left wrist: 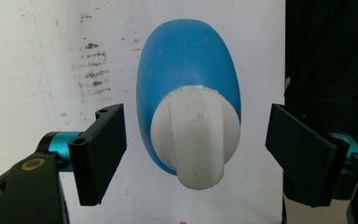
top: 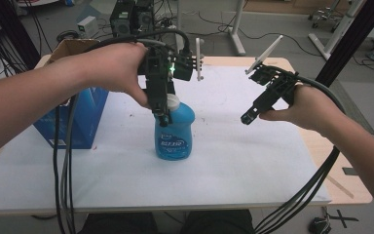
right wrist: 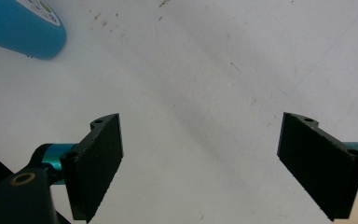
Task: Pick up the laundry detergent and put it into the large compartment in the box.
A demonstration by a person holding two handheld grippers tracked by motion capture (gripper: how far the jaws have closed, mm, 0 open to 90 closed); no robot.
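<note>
Jaws of the left gripper stand wide apart, one on each side of the white cap of the blue bottle, with a clear gap between each black pad and the cap; neither pad touches it and nothing is held. The left gripper view looks straight down the bottle, so the cap sits centred between the jaws and the blue shoulder spreads beyond it, over the white table cover, which carries a patch of dark smudges off the left pad's side. The high view adds what that view cannot: the bottle stands upright on the cover, its label facing the person, and the left gripper points down over the cap from above, gripped by the left hand. A blue box stands just beside that hand's forearm, well outside the jaws. The right gripper also has its jaws fully spread, with bare cover between and ahead of them; it holds and touches nothing. In the right gripper view the bottle's base lies far ahead and off to the left jaw's side. The high view shows the right gripper raised off the cover, well apart from the bottle, held by the right hand.
</note>
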